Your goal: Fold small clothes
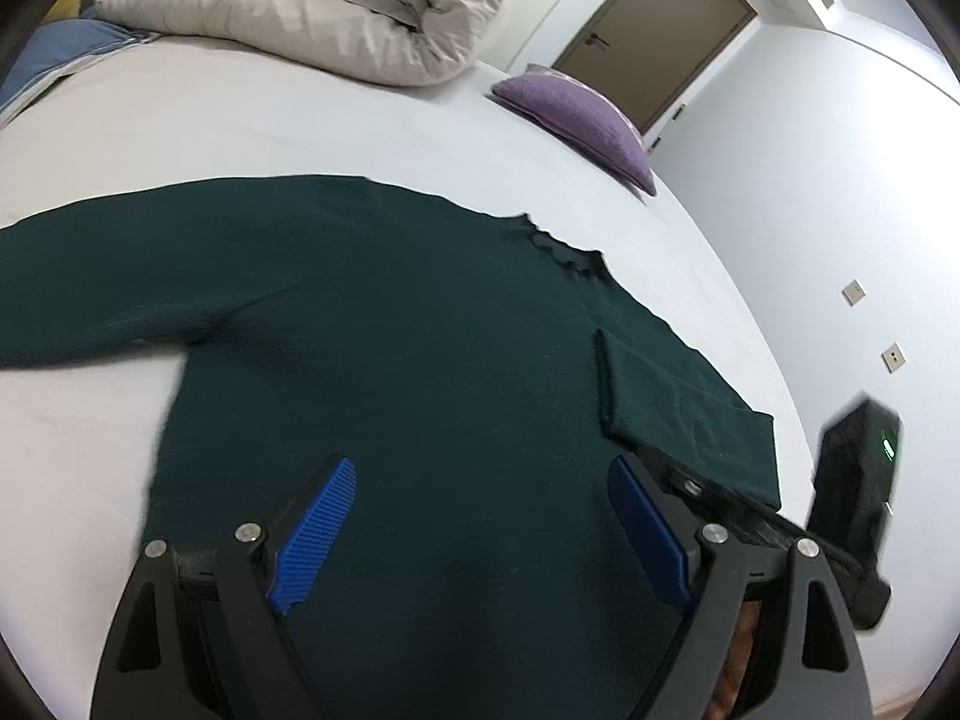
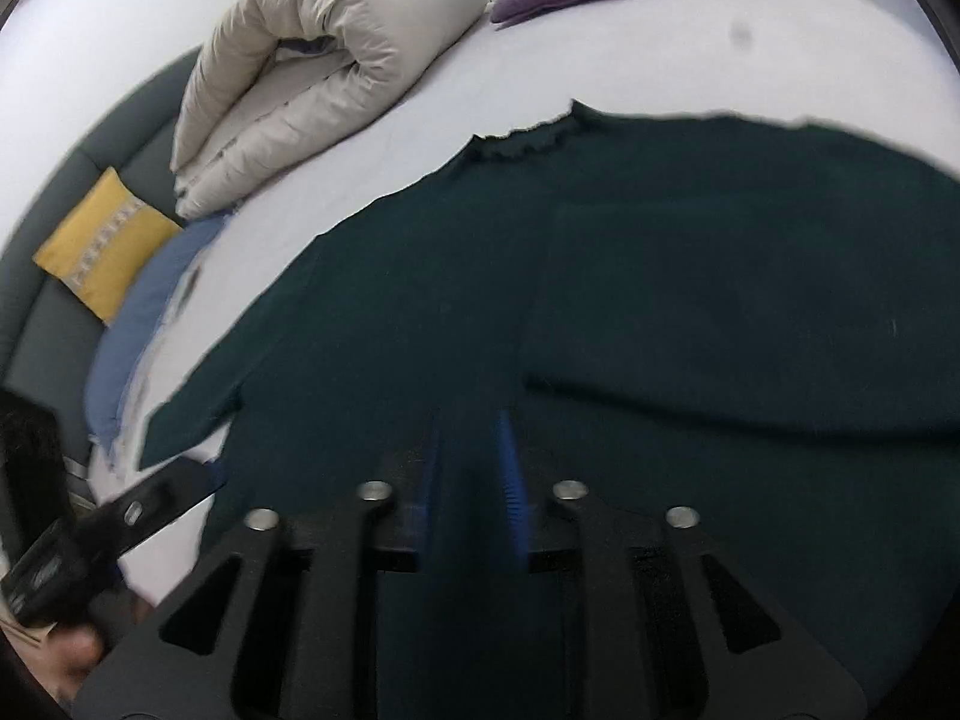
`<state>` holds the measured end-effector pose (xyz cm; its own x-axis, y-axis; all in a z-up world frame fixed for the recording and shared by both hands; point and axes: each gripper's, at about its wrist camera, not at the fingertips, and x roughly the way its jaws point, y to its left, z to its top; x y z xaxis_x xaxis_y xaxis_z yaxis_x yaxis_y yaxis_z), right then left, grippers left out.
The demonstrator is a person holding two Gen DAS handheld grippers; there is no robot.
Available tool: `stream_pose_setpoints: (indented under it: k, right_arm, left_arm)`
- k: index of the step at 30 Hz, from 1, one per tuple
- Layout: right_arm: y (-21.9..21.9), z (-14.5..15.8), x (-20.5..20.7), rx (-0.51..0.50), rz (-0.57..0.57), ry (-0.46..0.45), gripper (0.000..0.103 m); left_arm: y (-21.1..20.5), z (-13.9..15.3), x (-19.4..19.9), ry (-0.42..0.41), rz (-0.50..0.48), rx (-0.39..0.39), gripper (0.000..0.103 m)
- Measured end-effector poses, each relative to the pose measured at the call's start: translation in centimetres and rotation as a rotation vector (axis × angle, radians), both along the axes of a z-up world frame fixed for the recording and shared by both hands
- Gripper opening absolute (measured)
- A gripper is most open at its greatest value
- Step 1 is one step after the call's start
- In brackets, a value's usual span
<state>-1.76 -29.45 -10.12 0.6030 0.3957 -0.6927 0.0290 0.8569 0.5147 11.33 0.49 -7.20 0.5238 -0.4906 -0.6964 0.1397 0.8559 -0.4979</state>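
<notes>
Sweater (image 1: 390,312) lies flat on bed (image 1: 270,132), unfolded sleeve left of spread, empty left tongs (image 1: 480,534); right tongs (image 2: 471,468) narrowly parted, blurred, apparently empty

The left gripper (image 1: 474,528) pointed downward with its blue pads (image 1: 315,534) spread wide, nothing between them. The right gripper (image 2: 471,480) stood narrow, blurred, clamping nothing.

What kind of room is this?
Most likely a bedroom: a wide bed with a pale sheet, a rolled-up cream duvet, and a purple velvet cushion near a brown door.
</notes>
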Motion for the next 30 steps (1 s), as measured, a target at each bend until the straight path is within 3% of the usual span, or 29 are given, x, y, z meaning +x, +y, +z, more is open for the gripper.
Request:
stream_pose_setpoints:
  k: [3,6,7,9,13,16,17,20,30]
  right_arm:
    - [-2.8,-0.6,-4.4,0.054,-0.089,-0.071,0.034]
    - [-7.2,-1.1,-7.1,0.174,-0.178,-0.061,0.036]
    - [-7.6,-1.8,-6.8,0.199,-0.198,-0.044,0.036]
    - [-9.1,-3.8,-7.0,0.23,-0.217,-0.012,0.037]
    - [-10.5,-5.6,-6.2,0.323,-0.231,-0.052,0.036]
    - [-11.5,-6.1,-7.3,0.353,-0.237,-0.064,0.036]
    - [-11.9,-6.0,-7.7,0.363,-0.238,-0.068,0.036]
    - [-12.4,-5.3,-8.4,0.365,-0.241,-0.075,0.037]
    - [-16.4,-2.2,-10.9,0.382,-0.338,-0.084,0.051]
  left_arm:
    - [-3.0,0.0,1.5,-0.007,-0.046,0.003,0.087]
    - [-8.1,-0.8,4.0,0.031,-0.141,0.004,0.07]
    - [-9.5,-1.1,4.8,0.05,-0.163,0.008,0.063]
    - [-12.1,-1.7,6.1,0.073,-0.196,0.029,0.062]
    - [-16.2,-2.8,8.2,0.093,-0.243,0.081,0.057]
    - [-17.4,-2.7,8.7,0.086,-0.247,0.129,0.037]
    - [-17.5,-2.7,8.8,0.084,-0.244,0.138,0.027]
    - [-17.0,-2.5,9.0,0.081,-0.248,0.131,0.015]
    - [-11.2,1.6,7.4,-0.065,-0.167,0.093,0.01]
